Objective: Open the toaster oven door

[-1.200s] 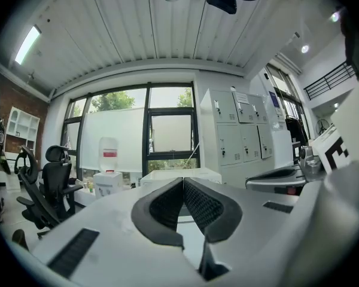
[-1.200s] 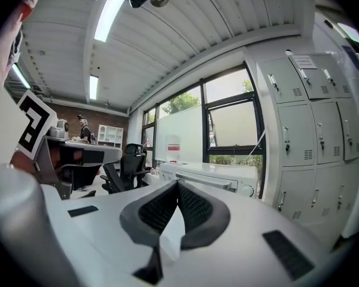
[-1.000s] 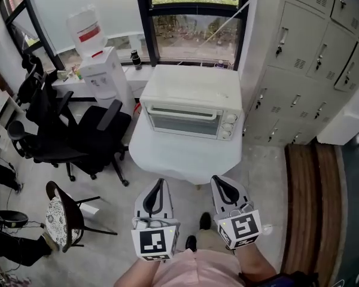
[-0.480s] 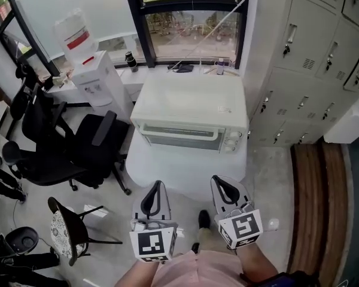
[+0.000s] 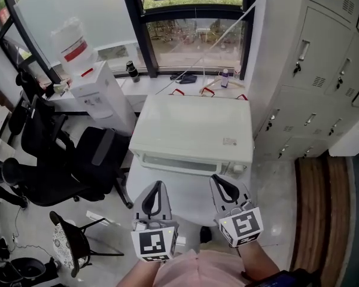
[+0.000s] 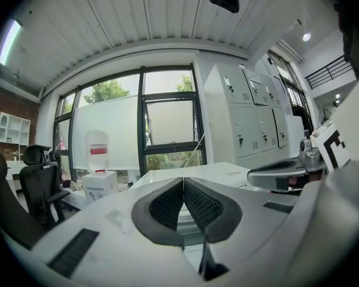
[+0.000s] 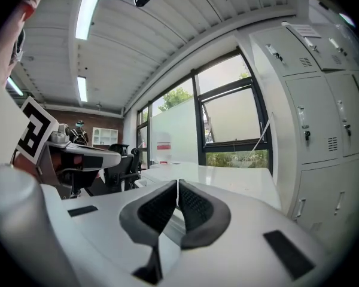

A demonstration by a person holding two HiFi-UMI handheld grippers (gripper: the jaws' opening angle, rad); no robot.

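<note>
Toaster oven point(image 5: 191, 130) on table point(image 5: 189, 201), door shut, just ahead of me. Left tool point(image 5: 157, 187) and right tool point(image 5: 220, 182) both pressed together, empty. Risk I see: handle hardly visible from above, so unspread jaws may slip off and push oven.

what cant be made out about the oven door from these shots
- Head view: the toaster oven is seen from steeply above, so its door is only a thin strip with no detail.
- Head view: the knob is too small to read.
- Left gripper view: the shut left gripper covers most of the oven's front.
- Right gripper view: the shut right gripper does likewise.
</note>
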